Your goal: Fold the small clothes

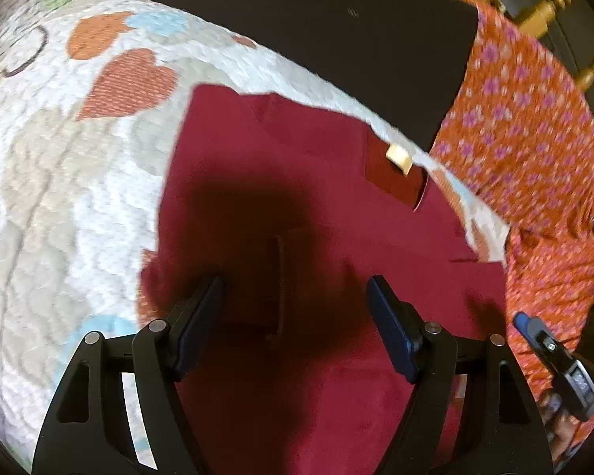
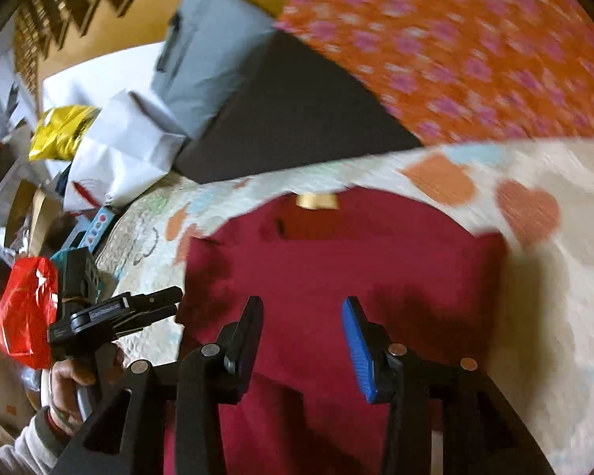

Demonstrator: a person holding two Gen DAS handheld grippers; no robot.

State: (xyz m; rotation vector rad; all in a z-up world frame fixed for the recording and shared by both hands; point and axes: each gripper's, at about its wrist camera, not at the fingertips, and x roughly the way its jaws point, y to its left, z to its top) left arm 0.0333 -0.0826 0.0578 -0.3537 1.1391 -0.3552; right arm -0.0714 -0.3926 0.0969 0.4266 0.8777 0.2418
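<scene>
We see the red shirt [image 1: 297, 206] lying flat on the quilt [image 1: 59, 166], beside an orange cloth [image 1: 526, 126]. Our left gripper [image 1: 295, 297] hangs above it with jaws wide and empty. Our right gripper [image 2: 303, 316] stands part open over the shirt, holding nothing.

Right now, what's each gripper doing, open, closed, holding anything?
Left gripper: open, nothing held, above the red garment.
Right gripper: open, nothing between its jaws, over the same garment.

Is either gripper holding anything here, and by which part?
Nothing is held: left gripper and right gripper are both open above the flat dark red garment.
</scene>
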